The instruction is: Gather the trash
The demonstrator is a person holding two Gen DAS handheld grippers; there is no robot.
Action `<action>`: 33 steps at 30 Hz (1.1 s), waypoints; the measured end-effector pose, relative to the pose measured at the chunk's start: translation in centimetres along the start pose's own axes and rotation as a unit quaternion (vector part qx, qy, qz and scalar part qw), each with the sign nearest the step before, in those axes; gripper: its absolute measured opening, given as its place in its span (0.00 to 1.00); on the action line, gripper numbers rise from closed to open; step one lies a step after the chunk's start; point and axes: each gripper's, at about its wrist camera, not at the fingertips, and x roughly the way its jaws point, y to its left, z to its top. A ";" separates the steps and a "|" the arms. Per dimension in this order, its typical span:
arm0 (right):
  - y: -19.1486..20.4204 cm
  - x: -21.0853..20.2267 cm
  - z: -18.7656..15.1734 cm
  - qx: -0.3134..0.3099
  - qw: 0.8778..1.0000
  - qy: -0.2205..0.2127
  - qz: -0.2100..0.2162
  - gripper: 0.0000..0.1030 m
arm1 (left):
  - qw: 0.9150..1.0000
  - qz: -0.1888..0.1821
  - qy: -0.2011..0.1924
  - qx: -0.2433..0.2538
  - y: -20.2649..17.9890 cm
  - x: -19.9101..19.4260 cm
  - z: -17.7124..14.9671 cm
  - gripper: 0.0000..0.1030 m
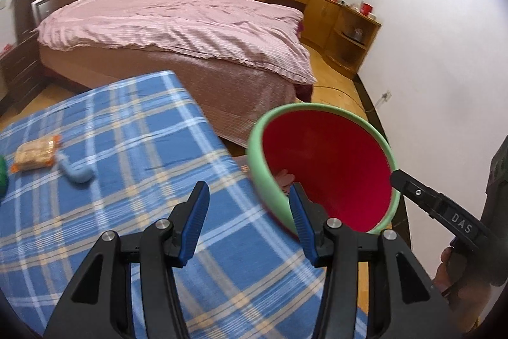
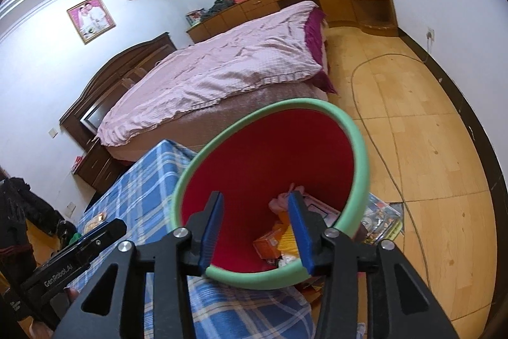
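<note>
A bin [image 1: 257, 154], green outside and red inside, stands at the right edge of the blue plaid table [image 1: 127, 123]. My left gripper [image 1: 247, 189] is open over the cloth beside the bin's wall, nothing between its pads. My right gripper [image 2: 256, 199] is open above the bin [image 2: 358, 148], whose near rim crosses below its fingers. Inside lie an orange box [image 2: 268, 243] and a pink wrapper [image 2: 282, 200]. On the table's far left rest a snack packet [image 1: 33, 153] and a blue-grey crumpled piece [image 1: 77, 173].
A bed [image 1: 177, 21] with a pink cover fills the room behind the table. Wooden cabinets [image 1: 320, 5] line the far wall. A cable [image 2: 358, 104] runs over the wooden floor, and printed papers [image 2: 381, 215] lie under the bin. A green thing [image 1: 2, 173] shows at the table's left edge.
</note>
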 end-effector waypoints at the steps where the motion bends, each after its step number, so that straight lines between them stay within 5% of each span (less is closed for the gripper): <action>1: 0.4 -0.1 -0.1 -0.004 1.000 0.001 0.003 0.48 | 1.000 0.004 -0.002 -0.005 0.5 -0.4 -0.1 0.51; 14: 6.5 0.6 -1.5 -0.054 0.997 0.024 0.051 0.56 | 0.995 0.072 -0.024 -0.068 7.1 -4.5 -1.1 0.51; 33: 17.3 4.9 -4.3 -0.139 0.980 0.084 0.116 0.58 | 0.968 0.168 -0.047 -0.178 18.0 -9.4 -3.6 0.51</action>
